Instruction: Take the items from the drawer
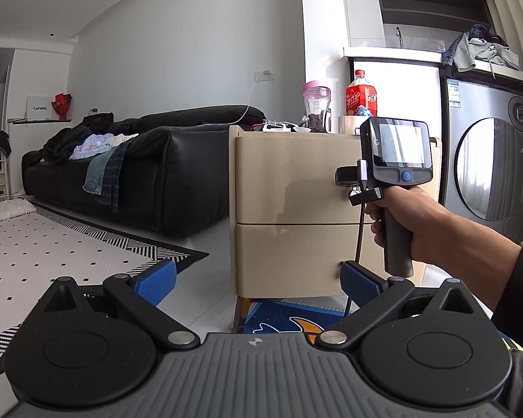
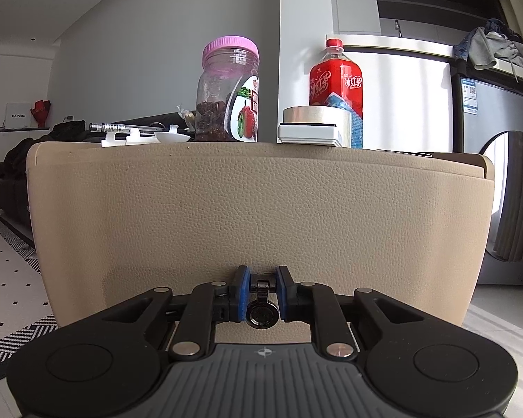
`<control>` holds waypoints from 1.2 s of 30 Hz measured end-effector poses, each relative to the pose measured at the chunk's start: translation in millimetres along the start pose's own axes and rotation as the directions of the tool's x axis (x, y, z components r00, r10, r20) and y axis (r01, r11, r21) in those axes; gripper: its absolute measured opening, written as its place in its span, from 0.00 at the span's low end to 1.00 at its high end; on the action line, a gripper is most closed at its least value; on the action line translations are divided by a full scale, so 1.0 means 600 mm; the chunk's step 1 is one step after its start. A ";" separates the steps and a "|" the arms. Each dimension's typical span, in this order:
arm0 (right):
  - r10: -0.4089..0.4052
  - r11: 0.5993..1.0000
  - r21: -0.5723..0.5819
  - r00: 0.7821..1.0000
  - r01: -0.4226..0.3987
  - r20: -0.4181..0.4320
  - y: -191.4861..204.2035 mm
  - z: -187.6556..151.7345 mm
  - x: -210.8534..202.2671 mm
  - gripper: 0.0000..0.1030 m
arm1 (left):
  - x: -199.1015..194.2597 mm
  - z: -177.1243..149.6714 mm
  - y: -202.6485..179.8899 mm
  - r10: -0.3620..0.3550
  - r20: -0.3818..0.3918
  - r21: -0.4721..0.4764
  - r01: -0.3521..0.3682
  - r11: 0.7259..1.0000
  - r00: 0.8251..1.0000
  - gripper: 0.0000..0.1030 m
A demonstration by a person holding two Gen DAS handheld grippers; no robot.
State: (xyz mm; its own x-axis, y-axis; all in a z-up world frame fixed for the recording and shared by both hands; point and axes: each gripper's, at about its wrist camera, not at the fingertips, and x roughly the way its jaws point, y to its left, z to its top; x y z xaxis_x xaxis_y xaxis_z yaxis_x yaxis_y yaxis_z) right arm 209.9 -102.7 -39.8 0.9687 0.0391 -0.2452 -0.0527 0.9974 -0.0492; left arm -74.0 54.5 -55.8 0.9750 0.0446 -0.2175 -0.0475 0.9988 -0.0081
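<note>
Left wrist view:
- Left gripper [image 1: 258, 284] at the bottom of the frame, blue pads [image 1: 155, 284] spread wide, nothing between them.
- Beige leather-look nightstand [image 1: 261, 146] at centre, two drawers stacked: upper drawer [image 1: 289, 181] above lower drawer [image 1: 286, 261], both fronts flush with the carcass.
- Right gripper [image 1: 345, 177] at centre right, held in a right hand [image 1: 406, 223], its tip up against the upper drawer front; jaw width hidden from here.
- Black sofa [image 1: 177, 174] at left with clothes thrown over it; patterned rug [image 1: 52, 250] lower left; washing machine [image 1: 488, 170] at the right edge.

Right wrist view:
- Right gripper [image 2: 263, 294] at bottom centre, jaws pinched nearly together on the small black drawer knob [image 2: 262, 308], a blue pad touching it on either side.
- Upper drawer [image 2: 261, 216] front fills the middle of the frame, pebbled beige.
- On the nightstand top, upper half of the frame: pink-lidded jar [image 2: 228, 94] with dark dried fruit at centre, red iced-tea bottle [image 2: 335, 76] to its right, roll of tape [image 2: 313, 113] on a white box [image 2: 308, 136] just in front of the bottle, pen [image 2: 118, 127] at left.
</note>
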 end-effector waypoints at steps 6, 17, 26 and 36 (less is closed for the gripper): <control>0.010 1.000 -0.002 1.000 -0.010 -0.016 -0.006 0.005 -0.004 0.28 | -0.010 0.005 -0.001 0.003 0.007 -0.002 -0.003 1.000 1.000 1.00; 0.026 0.999 -0.047 1.000 -0.026 -0.011 -0.031 0.004 -0.089 0.45 | 0.037 0.033 -0.028 0.050 -0.080 0.083 -0.044 0.996 0.996 1.00; 0.030 0.998 -0.047 1.000 -0.030 -0.005 -0.067 -0.010 -0.173 0.48 | 0.064 0.062 -0.041 0.026 -0.078 0.024 -0.024 0.999 0.997 1.00; 0.058 0.998 -0.018 0.998 -0.058 0.002 -0.096 -0.021 -0.262 0.53 | 0.080 0.076 -0.054 0.002 -0.066 0.031 0.000 1.000 0.998 1.00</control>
State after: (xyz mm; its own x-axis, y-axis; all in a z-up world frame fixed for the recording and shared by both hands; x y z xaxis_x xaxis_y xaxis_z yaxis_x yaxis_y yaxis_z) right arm 57.5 -167.1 -10.6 0.9646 0.0968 -0.2453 -0.1128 0.9923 -0.0520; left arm -16.0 25.1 -21.7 0.9586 0.0451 -0.2812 -0.0405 0.9989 0.0219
